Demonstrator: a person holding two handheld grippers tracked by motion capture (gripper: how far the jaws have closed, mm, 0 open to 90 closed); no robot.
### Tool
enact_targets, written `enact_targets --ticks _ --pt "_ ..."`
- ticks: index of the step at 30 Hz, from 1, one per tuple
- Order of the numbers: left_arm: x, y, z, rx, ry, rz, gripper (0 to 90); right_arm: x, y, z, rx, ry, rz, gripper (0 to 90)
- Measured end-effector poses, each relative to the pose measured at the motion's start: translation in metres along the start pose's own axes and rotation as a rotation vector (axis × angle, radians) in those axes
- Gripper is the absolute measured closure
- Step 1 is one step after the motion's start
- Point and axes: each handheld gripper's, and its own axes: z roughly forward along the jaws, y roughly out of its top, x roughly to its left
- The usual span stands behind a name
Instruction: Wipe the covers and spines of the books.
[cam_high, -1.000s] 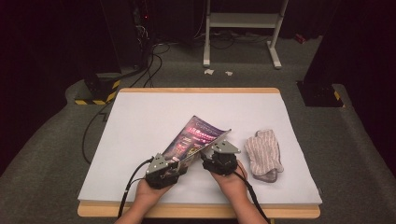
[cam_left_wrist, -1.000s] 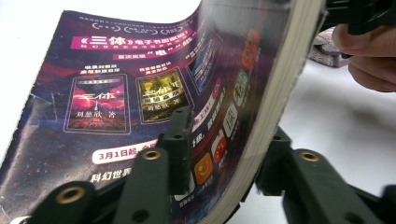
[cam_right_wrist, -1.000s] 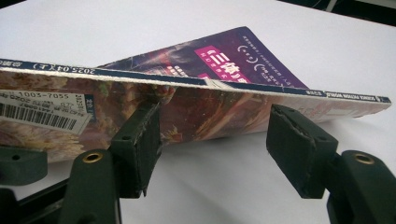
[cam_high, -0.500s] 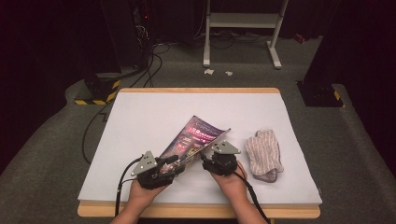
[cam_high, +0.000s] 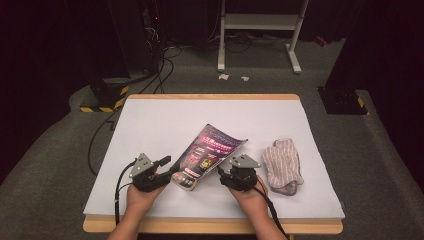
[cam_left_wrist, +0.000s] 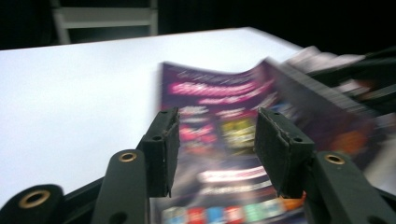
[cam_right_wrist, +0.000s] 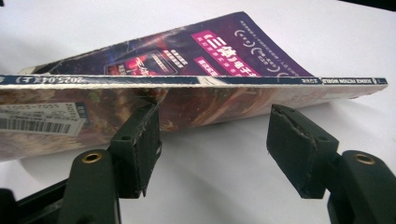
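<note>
magazine (cam_high: 207, 157) sits mid-desk toward the near edge, its right side propped up. left gripper (cam_high: 167, 164) has just been opening, jaws apart, nothing between them. right gripper (cam_high: 226, 172) open, 1 jaw under the lifted spine. likely mid-flip; next needs a regrip. white desk (cam_high: 150, 125), sock (cam_high: 282, 165) right, dark room.

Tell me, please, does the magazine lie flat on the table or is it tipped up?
Tipped up: the magazine stands on its left edge, spine side raised off the table.
</note>
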Motion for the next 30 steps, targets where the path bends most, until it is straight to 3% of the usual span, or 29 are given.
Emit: enact_targets --ticks 1,9,17,25,30 --pt "0.004 -0.003 0.003 0.03 0.015 -0.009 50.9 -0.001 -0.001 0.0 0.004 -0.001 0.004 34.7" --pt "0.006 -0.008 0.013 0.123 0.044 0.018 52.0 -0.007 -0.009 -0.007 0.023 -0.019 -0.001 35.2" --pt "0.005 -0.014 0.021 0.196 0.02 0.028 55.3 -0.023 -0.026 -0.021 0.013 -0.048 0.044 36.5" --pt "0.003 -0.017 0.03 0.269 -0.011 0.028 55.5 -0.022 -0.03 -0.015 0.042 -0.03 0.042 37.3" --pt "0.003 -0.017 0.032 0.283 -0.012 0.028 54.8 -0.02 -0.031 -0.012 0.06 -0.011 0.048 37.4"
